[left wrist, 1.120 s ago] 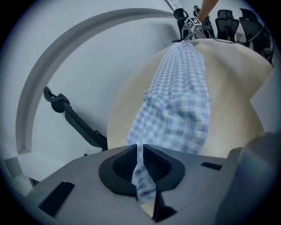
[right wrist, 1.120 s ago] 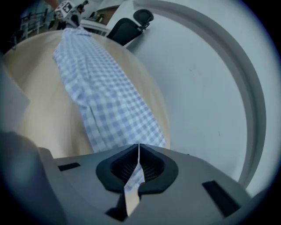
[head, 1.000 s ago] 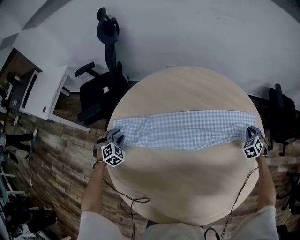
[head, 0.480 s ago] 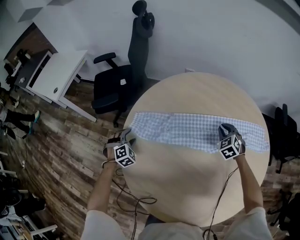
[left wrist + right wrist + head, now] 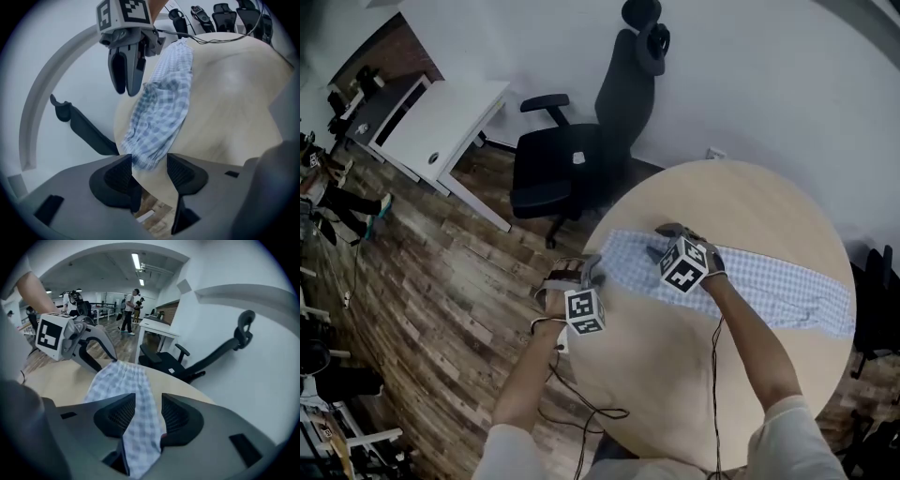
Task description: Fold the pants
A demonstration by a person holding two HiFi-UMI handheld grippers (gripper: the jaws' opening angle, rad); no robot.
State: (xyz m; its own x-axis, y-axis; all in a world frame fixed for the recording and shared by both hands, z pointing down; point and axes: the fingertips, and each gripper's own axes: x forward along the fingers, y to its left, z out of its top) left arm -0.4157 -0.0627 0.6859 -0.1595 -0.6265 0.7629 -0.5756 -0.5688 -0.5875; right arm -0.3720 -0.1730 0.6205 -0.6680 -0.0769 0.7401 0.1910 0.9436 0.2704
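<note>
Blue-and-white checked pants point(image 5: 769, 291) lie across the round wooden table point(image 5: 675, 384). My left gripper point(image 5: 589, 269) sits at the table's left edge, open. The gathered end of the pants point(image 5: 145, 157) lies just ahead of its pads, untouched. My right gripper point(image 5: 664, 238) hovers over the left part of the pants, close to the left gripper point(image 5: 105, 364). Its jaws have just been opening. A strip of the checked cloth point(image 5: 138, 427) still runs between the parted pads and drapes forward onto the table. In the left gripper view the right gripper point(image 5: 125, 86) hangs above the cloth point(image 5: 164, 108).
A black office chair point(image 5: 572, 169) stands behind the table's left side, with a white desk point(image 5: 441, 122) beyond it on the wooden floor. Cables point(image 5: 581, 412) hang off the near table edge. People stand far off in the room point(image 5: 129, 310).
My right gripper has swept from the table's right edge across to the left, carrying pants cloth with it, and its jaws have parted. The left gripper barely shifted. The head view turned left.
</note>
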